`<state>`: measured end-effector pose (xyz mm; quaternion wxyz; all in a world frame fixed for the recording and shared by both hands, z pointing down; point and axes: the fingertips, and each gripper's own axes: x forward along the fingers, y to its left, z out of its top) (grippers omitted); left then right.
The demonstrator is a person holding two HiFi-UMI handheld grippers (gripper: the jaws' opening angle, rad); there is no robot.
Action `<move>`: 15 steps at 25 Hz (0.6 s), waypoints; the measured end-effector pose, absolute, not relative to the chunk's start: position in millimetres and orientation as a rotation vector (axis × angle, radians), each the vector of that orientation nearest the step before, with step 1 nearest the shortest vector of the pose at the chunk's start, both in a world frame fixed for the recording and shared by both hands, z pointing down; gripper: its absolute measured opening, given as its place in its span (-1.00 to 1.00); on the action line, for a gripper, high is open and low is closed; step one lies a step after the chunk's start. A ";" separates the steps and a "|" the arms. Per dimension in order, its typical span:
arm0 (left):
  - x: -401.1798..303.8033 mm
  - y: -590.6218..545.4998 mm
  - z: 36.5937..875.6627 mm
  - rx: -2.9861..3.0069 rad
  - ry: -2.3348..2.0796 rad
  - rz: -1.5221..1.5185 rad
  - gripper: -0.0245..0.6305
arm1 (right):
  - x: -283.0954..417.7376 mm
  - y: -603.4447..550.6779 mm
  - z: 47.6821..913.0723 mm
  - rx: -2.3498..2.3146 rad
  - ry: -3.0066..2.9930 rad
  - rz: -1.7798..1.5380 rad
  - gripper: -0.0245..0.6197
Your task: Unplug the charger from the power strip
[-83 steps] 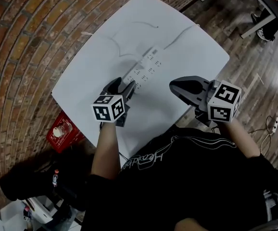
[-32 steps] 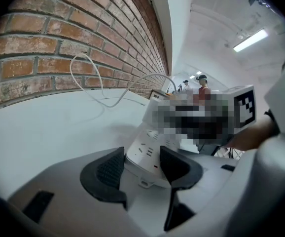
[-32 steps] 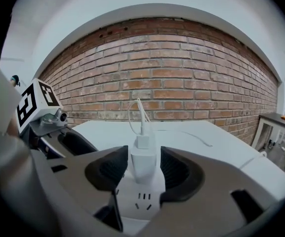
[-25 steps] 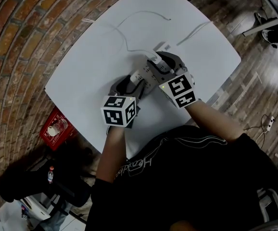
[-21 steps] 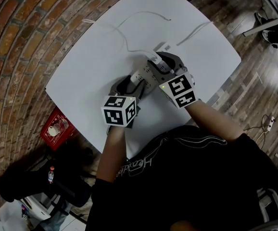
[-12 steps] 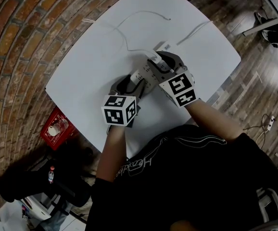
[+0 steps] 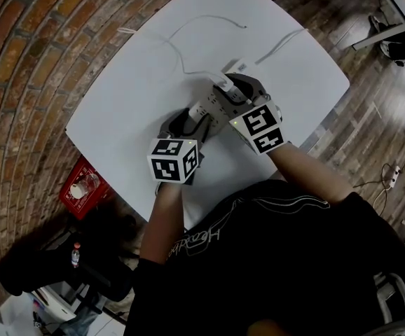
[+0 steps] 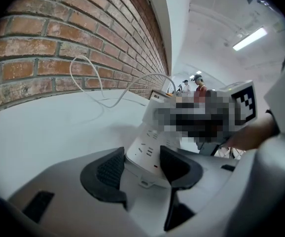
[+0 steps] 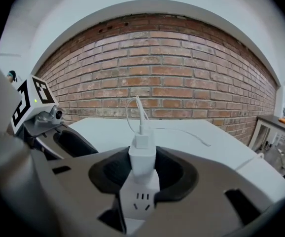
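A white power strip lies in the middle of the white table. My left gripper is shut on its near end; in the left gripper view both dark pads press the strip's sides. A white charger stands plugged into the strip's far end, its thin cable looping up and away. My right gripper is shut on the charger, one pad against each side. From the head view the right gripper covers most of the charger.
The charger's cable curls over the far part of the table, and a second white cord runs towards the far right corner. A brick wall lies beyond the table. A red crate sits on the floor at the near left.
About three seconds ago my right gripper hovered at the table's right edge; it now sits on the charger at the strip's far end. Over the last second neither gripper has moved.
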<state>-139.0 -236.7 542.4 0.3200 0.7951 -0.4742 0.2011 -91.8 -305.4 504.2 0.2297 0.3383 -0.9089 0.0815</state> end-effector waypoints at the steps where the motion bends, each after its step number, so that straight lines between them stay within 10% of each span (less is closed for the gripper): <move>1: -139.0 -236.6 542.5 2.092 -1.247 0.529 -0.23 | -91.5 -305.7 504.6 0.920 -2.507 0.241 -0.55; 15: -138.3 -237.7 543.0 2.097 -1.226 0.535 -0.24 | -88.4 -306.6 503.5 0.950 -2.497 0.276 -0.55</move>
